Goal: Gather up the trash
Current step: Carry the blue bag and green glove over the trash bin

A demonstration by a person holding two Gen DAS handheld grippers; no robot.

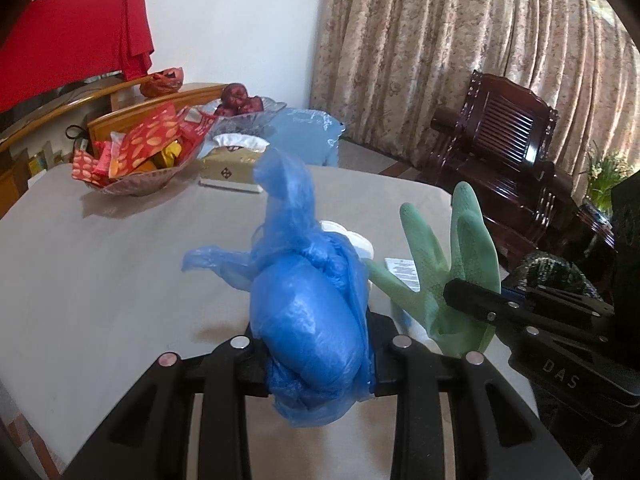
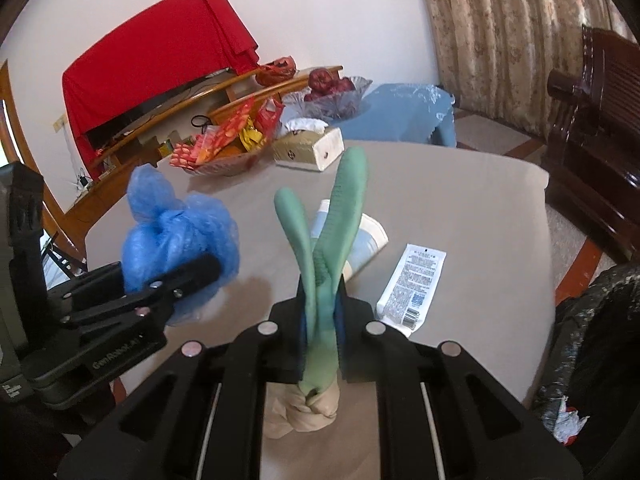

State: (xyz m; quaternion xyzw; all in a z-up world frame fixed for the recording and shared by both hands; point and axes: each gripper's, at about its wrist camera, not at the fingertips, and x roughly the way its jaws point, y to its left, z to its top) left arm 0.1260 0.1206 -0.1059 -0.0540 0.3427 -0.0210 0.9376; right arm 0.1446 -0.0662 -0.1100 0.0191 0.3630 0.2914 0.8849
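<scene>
My left gripper (image 1: 316,354) is shut on a knotted blue plastic bag (image 1: 308,320) and holds it above the grey table (image 1: 100,272). The bag also shows in the right wrist view (image 2: 176,236). My right gripper (image 2: 322,320) is shut on a green rubber glove (image 2: 328,248) with a beige cuff, its fingers pointing up; the glove also shows in the left wrist view (image 1: 452,276). On the table beyond lie a white printed sachet (image 2: 416,284) and a white-and-blue packet (image 2: 368,240).
A bowl of red snack packets (image 1: 132,160), a tissue box (image 1: 232,168) and a glass fruit bowl (image 1: 244,112) stand at the table's far side. A black trash bag (image 2: 592,344) sits off the table's right edge. A dark wooden chair (image 1: 500,140) stands by the curtain.
</scene>
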